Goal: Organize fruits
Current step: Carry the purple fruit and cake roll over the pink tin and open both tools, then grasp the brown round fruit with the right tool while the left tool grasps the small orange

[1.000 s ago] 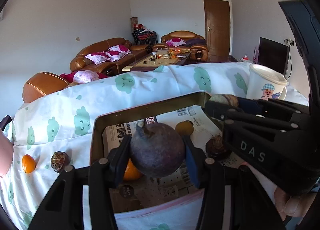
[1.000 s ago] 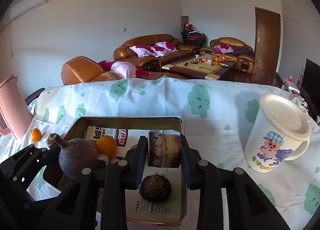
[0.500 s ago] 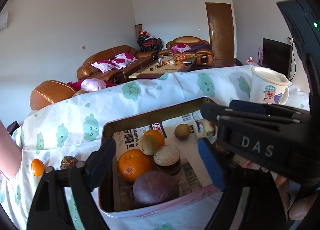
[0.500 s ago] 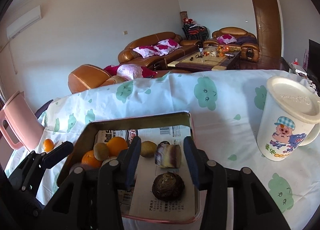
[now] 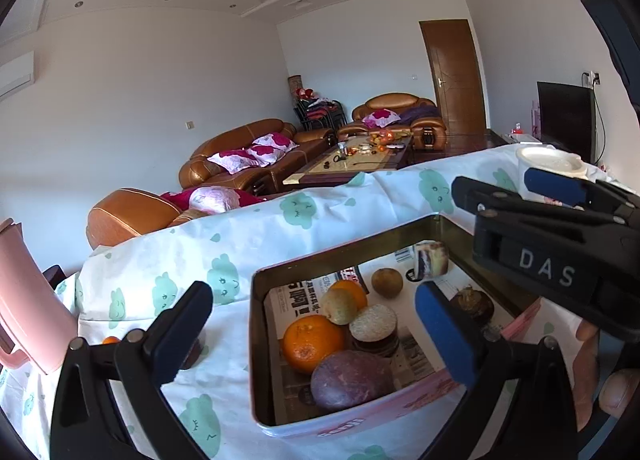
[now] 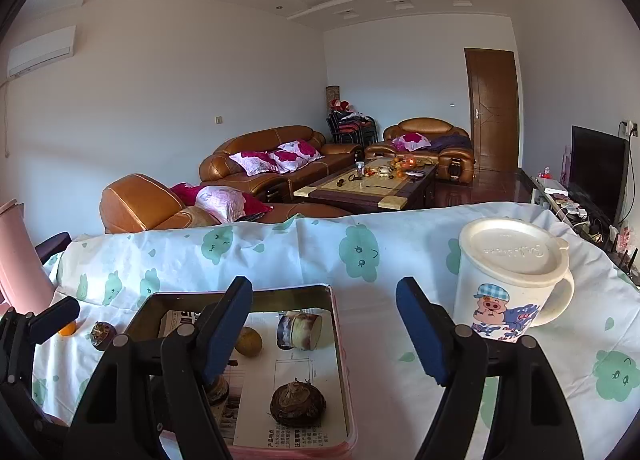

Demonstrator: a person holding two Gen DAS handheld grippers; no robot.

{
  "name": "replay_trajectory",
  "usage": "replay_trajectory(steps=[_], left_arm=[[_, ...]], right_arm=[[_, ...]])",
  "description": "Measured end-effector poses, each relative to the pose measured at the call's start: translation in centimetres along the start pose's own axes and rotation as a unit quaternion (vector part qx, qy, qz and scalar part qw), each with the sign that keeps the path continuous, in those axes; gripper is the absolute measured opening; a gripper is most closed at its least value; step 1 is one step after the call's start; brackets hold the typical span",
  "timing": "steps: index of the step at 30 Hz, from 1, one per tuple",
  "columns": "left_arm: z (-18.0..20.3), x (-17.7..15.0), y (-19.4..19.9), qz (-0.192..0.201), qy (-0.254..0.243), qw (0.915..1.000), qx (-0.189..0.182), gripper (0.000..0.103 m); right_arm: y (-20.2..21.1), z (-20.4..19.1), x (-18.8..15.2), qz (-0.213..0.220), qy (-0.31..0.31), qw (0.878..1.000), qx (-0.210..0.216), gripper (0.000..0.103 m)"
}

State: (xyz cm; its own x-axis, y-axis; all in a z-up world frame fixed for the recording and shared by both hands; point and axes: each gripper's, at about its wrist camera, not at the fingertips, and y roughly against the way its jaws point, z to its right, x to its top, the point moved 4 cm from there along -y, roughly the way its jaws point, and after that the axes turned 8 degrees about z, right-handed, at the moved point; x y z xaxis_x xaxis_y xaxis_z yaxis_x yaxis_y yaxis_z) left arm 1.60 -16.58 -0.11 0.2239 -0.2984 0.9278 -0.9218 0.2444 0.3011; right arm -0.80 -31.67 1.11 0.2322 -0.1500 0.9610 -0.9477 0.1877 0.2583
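Two grippers, both mine, both empty: the left gripper (image 5: 316,324) has its jaws spreading wide with nothing between the pads, and the right gripper (image 6: 324,324) has its jaws parting too, also clear of any fruit. The tin (image 5: 344,256) sits on the cloth (image 5: 248,236) below them, lined with newspaper. In it lie the purple fruit (image 5: 350,380) against the near wall, the big orange (image 5: 312,342) beside it, a cut piece (image 6: 300,330) toward the far end and a brown bulb (image 6: 298,400) near the front.

The step, as I judge it, is letting go and getting clear. To do that well I should wait until the pads stand fully off the fruit, then lift straight up before swinging sideways, so a finger does not clip the rim or nudge the purple fruit, which looks round enough to roll.

Two pieces lie outside the tin on the left of the cloth: a small orange (image 6: 67,328) and a dark fruit (image 6: 102,335), just beside each other. My left side is nearer them. The mug (image 6: 510,280) stands close by my right finger; I should keep off it.
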Motion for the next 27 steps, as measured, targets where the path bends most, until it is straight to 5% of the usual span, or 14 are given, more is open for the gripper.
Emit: replay_trajectory(steps=[11,27], left_arm=[[-2.0,-1.0,0.5,-0.005,0.009,0.9997,0.021,0.103],[-5.9,-2.4,0.9,-0.025,0.018,0.9988,0.038,0.103]], right_arm=[[0.7,-1.2,-0.8,0.024,0.037,0.999,-0.02,0.076],[2.5,-3.2,-2.6,-0.01,-0.02,1.0,-0.004,0.076]])
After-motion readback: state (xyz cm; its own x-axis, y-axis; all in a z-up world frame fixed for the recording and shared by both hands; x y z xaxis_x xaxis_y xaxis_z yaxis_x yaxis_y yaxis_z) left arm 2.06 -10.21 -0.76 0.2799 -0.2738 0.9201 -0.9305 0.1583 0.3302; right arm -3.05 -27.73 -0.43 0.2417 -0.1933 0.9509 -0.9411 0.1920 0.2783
